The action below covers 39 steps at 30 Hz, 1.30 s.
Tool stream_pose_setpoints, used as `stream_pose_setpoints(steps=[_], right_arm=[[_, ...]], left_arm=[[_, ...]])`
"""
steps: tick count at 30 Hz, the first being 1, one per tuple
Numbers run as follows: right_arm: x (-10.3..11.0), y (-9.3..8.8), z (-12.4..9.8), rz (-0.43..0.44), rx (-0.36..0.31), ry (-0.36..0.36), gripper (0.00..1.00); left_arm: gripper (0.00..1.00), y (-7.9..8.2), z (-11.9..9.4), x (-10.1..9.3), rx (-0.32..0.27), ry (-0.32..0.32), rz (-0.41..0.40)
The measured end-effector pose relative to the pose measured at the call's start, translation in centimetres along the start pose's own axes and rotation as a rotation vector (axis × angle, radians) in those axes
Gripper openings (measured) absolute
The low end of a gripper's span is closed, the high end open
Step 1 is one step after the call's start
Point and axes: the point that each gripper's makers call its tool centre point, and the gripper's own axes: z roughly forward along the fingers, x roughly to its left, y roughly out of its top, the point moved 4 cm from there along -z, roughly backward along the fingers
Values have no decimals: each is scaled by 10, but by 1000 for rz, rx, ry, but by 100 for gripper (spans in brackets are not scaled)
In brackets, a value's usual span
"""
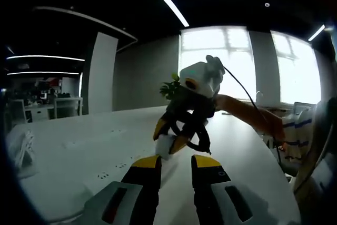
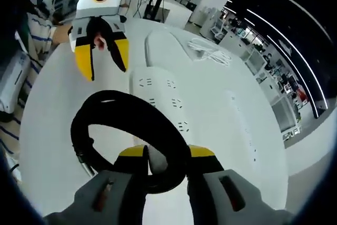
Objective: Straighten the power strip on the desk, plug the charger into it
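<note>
The white counter (image 2: 247,146) is bare on the right of the power strip (image 2: 163,98), so a hand-held gripper could pass there. A black cable loop (image 2: 113,130) hangs in front of the strip's near end. The left hand-held gripper (image 2: 102,61) hangs over the far left side. A white cord (image 2: 208,51) lies far off, past the strip.

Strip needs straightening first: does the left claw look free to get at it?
Probably yes: the left claw is open, holds nothing, and hovers just beside the power strip; nothing sits between them.
</note>
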Motion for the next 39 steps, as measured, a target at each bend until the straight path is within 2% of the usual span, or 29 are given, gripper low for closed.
stream_pose_setpoints(steps=[8,29,32,39], right_arm=[[3,-1,-1,42,-74,-17,27],[0,-4,-6,127,-220,-46,32],[-1,-2,-8,162,-281,-56,31],[0,-5,-8,186,-329,-75,31]], left_arm=[[23,0,-1,0,-2,1,-1],[23,-1,-1,0,-2,7,-1],[23,0,-1,1,-1,8,-2],[23,0,-2,3,-2,14,-2]])
